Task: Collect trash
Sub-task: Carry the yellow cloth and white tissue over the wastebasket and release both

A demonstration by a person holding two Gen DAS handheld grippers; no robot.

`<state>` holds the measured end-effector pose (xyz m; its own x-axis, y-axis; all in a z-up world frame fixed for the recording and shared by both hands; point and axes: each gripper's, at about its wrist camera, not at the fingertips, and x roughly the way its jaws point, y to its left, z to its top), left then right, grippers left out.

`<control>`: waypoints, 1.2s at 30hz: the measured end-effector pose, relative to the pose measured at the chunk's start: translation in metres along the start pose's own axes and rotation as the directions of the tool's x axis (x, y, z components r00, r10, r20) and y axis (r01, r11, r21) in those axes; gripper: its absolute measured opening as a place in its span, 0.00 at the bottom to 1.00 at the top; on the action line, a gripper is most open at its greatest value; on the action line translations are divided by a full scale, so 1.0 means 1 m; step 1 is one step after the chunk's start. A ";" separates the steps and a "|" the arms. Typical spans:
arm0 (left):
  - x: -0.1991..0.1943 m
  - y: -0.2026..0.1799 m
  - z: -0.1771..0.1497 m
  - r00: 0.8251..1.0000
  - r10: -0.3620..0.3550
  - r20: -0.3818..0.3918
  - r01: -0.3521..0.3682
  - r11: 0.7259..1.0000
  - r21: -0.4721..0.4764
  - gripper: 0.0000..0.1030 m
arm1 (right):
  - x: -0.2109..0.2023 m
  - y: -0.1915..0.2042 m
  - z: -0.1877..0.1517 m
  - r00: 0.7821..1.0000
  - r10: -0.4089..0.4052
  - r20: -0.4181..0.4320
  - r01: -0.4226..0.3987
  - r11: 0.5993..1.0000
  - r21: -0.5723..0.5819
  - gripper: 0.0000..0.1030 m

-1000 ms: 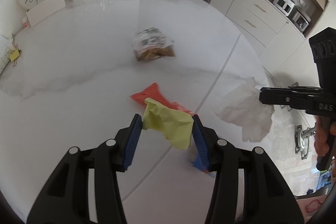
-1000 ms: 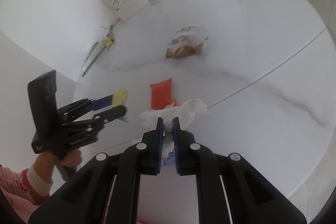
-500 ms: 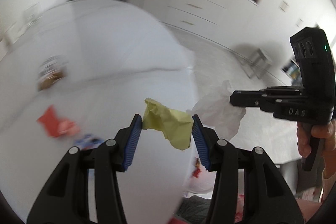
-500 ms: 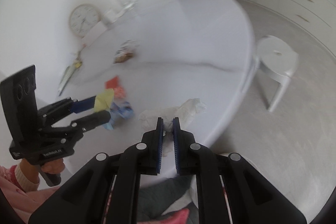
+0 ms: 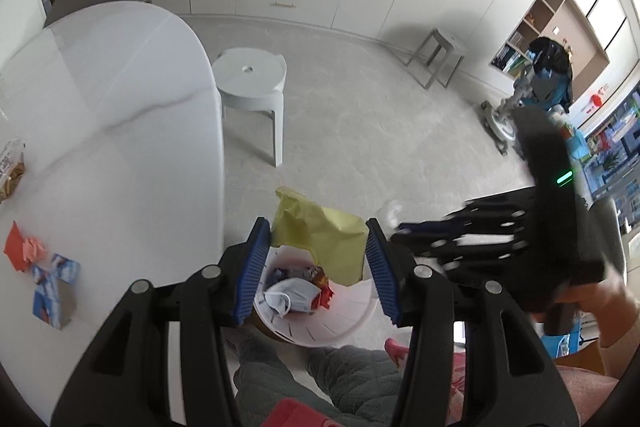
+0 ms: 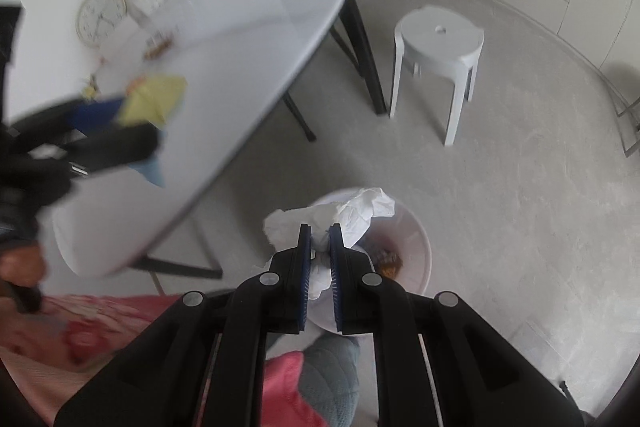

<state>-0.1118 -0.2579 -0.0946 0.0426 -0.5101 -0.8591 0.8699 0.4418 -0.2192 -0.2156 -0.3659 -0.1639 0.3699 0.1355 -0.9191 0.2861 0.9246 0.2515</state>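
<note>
While the left gripper point(image 5: 316, 247) pinches a crumpled yellow paper point(image 5: 320, 239) between its blue pads, the right gripper point(image 6: 320, 251) is clamped on a white tissue point(image 6: 352, 215). Just below both sits a white bin point(image 5: 352, 319) holding trash; beyond it to the left, wrappers point(image 5: 40, 263) lie on the table point(image 5: 120, 131).

The left tongs point(image 5: 318, 263) are black with blue ribbed pads around a pale yellow paper point(image 5: 320, 235); the right tongs point(image 6: 320, 259), the same black and blue, pinch a white tissue point(image 6: 352, 215). The bin point(image 5: 340, 323) at lower centre is white. On the white, grey-veined surface point(image 5: 120, 147) at left lie a red wrapper point(image 5: 16, 247) and a blue-and-white packet point(image 5: 52, 287)
</note>
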 end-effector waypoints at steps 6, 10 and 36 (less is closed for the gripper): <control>0.009 -0.016 -0.010 0.999 0.027 -0.039 -0.028 1.000 -0.011 0.46 | 0.039 -0.014 -0.020 0.998 -0.035 -0.059 0.035 0.999 0.011 0.79; 0.014 -0.019 -0.014 0.998 0.033 -0.057 -0.035 0.999 -0.021 0.46 | 0.027 -0.027 -0.026 0.997 -0.043 -0.059 0.045 0.998 0.041 0.91; 0.041 -0.033 -0.022 0.977 0.113 -0.180 -0.113 0.994 0.009 0.92 | -0.046 -0.084 -0.025 0.972 -0.233 0.024 0.227 0.962 0.153 0.97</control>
<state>-0.1492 -0.2775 -0.1330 0.0513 -0.3160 -0.9474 0.8640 0.4899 -0.1166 -0.2783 -0.4409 -0.1507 0.3141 -0.0927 -0.9449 0.4947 0.8654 0.0795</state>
